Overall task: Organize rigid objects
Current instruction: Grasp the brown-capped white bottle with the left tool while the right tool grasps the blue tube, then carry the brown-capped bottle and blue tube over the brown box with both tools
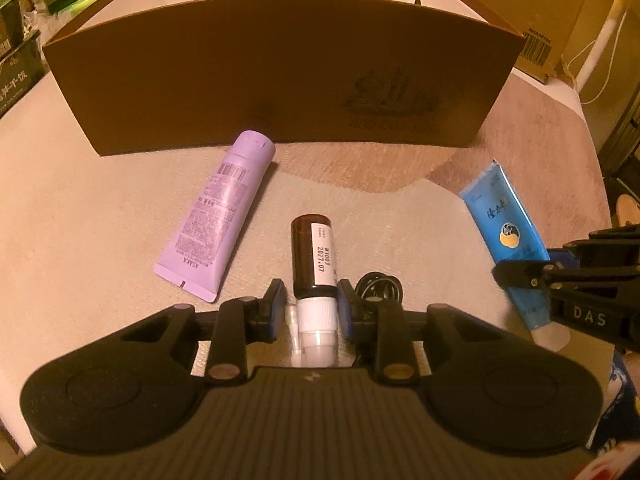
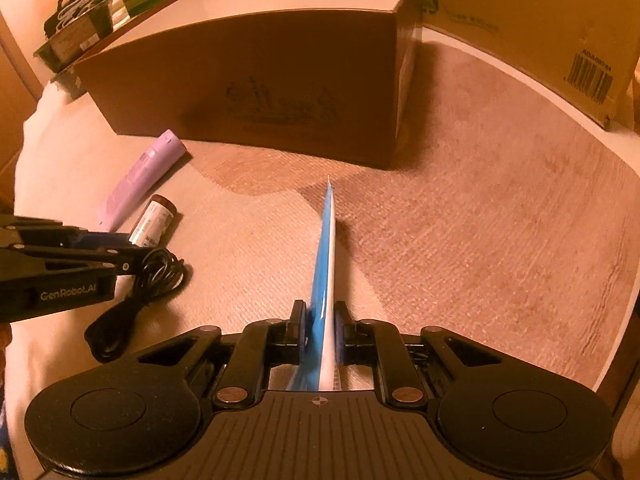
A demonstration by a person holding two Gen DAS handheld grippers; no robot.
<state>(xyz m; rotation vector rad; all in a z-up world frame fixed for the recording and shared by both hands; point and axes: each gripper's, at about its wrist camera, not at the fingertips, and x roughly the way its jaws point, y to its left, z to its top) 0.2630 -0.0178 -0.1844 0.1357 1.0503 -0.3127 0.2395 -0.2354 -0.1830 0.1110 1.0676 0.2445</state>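
Two grippers tilted down, jaws clamped

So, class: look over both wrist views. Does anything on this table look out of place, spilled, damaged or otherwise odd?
Nothing is spilled or broken. One misfit: a coiled black cable lies among the toiletries, beside the brown bottle in the left gripper. The purple tube lies askew before the cardboard box.

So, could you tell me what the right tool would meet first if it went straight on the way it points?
Probably the table mat. The right tool, shut on the blue tube, points steeply down; the brown box lies farther off.
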